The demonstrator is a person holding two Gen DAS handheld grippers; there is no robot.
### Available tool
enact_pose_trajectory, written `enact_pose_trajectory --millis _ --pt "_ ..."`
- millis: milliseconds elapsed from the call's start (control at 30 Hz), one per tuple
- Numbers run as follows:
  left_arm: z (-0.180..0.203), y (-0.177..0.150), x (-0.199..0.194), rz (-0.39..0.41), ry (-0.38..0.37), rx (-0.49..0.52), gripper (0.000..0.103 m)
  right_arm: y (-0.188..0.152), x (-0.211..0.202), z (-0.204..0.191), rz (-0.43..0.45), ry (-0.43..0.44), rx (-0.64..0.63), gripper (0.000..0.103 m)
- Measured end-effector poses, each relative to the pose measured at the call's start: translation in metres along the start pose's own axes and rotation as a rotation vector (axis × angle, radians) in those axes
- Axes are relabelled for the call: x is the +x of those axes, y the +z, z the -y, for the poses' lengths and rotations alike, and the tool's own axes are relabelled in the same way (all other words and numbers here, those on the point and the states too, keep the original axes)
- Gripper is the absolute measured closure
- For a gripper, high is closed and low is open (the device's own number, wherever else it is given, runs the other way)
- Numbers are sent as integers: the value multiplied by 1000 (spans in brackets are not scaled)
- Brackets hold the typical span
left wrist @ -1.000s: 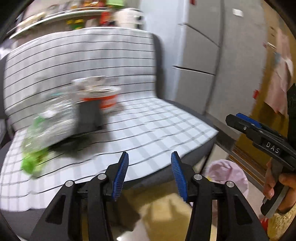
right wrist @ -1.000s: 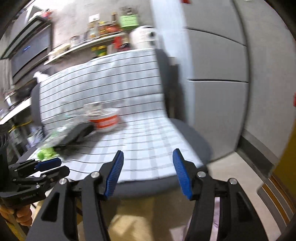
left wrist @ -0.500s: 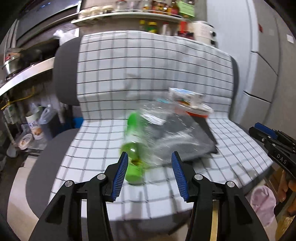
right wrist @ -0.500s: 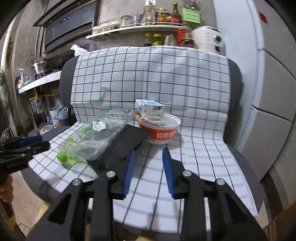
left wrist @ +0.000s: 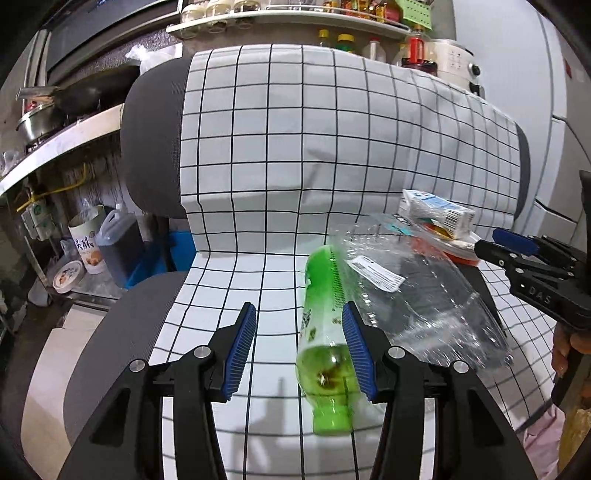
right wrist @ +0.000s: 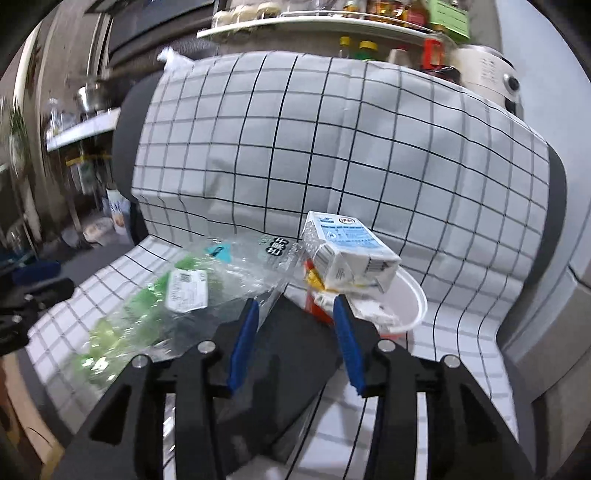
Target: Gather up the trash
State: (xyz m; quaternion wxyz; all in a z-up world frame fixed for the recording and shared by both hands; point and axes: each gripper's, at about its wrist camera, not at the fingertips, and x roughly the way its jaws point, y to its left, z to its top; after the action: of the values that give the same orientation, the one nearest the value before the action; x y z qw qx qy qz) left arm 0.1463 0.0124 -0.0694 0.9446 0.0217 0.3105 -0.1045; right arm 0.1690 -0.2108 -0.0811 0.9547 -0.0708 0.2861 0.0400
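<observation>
Trash lies on a checked sofa seat (left wrist: 229, 280). A green plastic bottle (left wrist: 325, 332) lies with its cap toward me, next to a clear plastic bag (left wrist: 424, 295) over a flat black item (right wrist: 284, 354). A white and blue carton (right wrist: 347, 254) rests on a red and white bowl (right wrist: 402, 299). My left gripper (left wrist: 299, 343) is open, its right finger against the bottle's right side. My right gripper (right wrist: 293, 332) is open, just short of the bowl and above the black item. It also shows in the left wrist view (left wrist: 532, 266).
The checked sofa back (left wrist: 295, 147) rises behind the trash. A shelf with bottles and jars (left wrist: 295, 14) runs above it. A counter with a pan (left wrist: 59, 107) stands at the left, with containers (left wrist: 88, 247) on the floor below. A pink bag (left wrist: 543, 439) lies low right.
Both grippers moved closer to the sofa seat. The left one came down beside the green bottle. The right one opened wider and neared the bowl and carton.
</observation>
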Motion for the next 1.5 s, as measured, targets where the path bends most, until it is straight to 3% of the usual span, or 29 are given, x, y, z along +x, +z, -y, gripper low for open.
enact_pose_trajectory --millis 133,267,433,500,533,567,633,733,967,1100,1267,1500 --pt "-2 2 11 -5 -2 -9 53 11 8 -5 19 53 -20 57" --pt "-4 1 20 -17 -7 -23 53 16 26 -33 -26 67 -179 52" --pt "-7 -3 23 -18 -12 -38 53 12 58 -49 -70 -23 -275 52" --pt "-8 -5 23 -21 -16 -41 53 11 64 -47 -66 -44 -277 60" --pt "-9 -6 24 -23 -17 -44 53 11 66 -47 -67 -44 -276 77" --pt "-9 -7 24 -25 -17 -47 53 11 66 -47 -64 -47 -277 85" --pt "-10 -8 24 -27 -19 -53 53 12 62 -48 -31 -56 -284 90" --pt "-9 -11 19 -22 -5 -51 53 22 45 -49 26 -43 -266 93" --pt "-8 -18 0 -15 -15 -52 53 57 -17 -33 183 77 -100 101" --pt "-4 -22 -15 -2 -3 -39 53 64 -62 -28 265 85 -55 101" --pt "5 -28 -28 5 -13 -25 53 39 -110 -11 296 11 -1 101" --pt "17 -22 -21 -6 -59 -35 53 -39 -134 6 212 -126 8 101"
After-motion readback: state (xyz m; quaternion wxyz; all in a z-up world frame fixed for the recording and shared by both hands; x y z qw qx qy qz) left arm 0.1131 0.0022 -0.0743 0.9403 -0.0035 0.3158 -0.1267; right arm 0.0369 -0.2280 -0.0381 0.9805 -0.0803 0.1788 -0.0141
